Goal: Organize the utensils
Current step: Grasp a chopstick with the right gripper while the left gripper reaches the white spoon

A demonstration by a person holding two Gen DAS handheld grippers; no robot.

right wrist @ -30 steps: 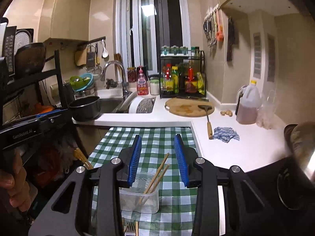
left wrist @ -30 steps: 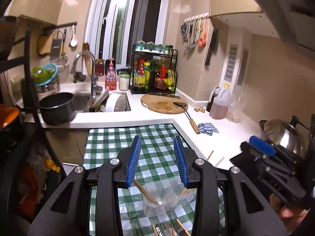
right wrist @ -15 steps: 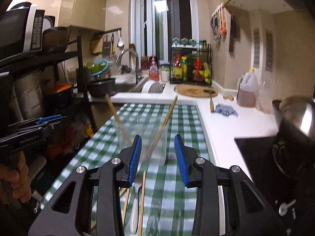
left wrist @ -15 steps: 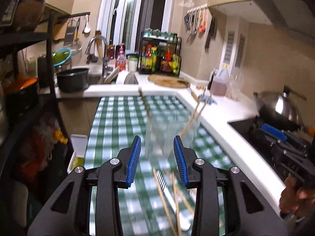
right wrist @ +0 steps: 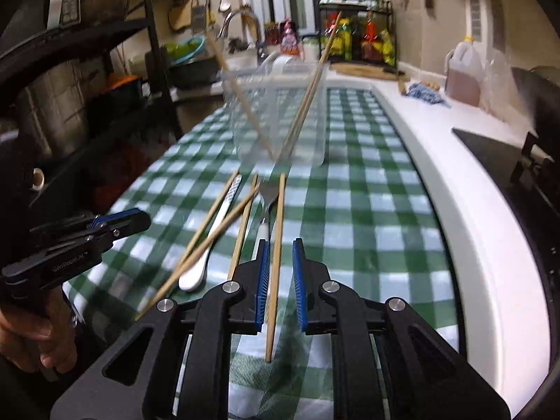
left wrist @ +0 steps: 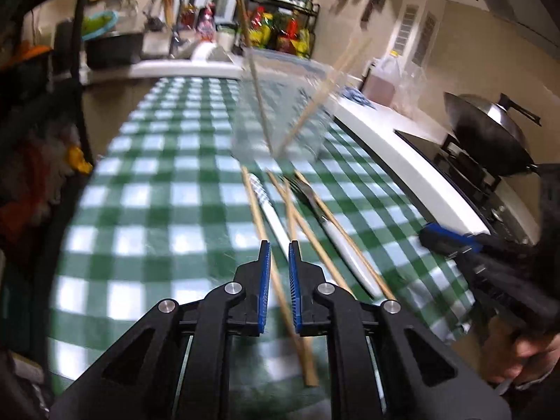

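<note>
right gripper [right wrist: 280, 255] closing; chopstick [right wrist: 276, 255] between jaws

1. The clear container [left wrist: 280, 112] ahead of the left gripper [left wrist: 279, 255] is motion-blurred.
2. A chopstick [right wrist: 274, 262] runs under the right gripper [right wrist: 280, 255]; contact cannot be told.

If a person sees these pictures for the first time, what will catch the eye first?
First, the loose chopsticks, a fork and a white spoon scattered on the green checked cloth. Just behind them stands a clear container with three chopsticks leaning inside. Near the camera, the right tongs are closing around one chopstick, and the left tongs straddle another.
</note>
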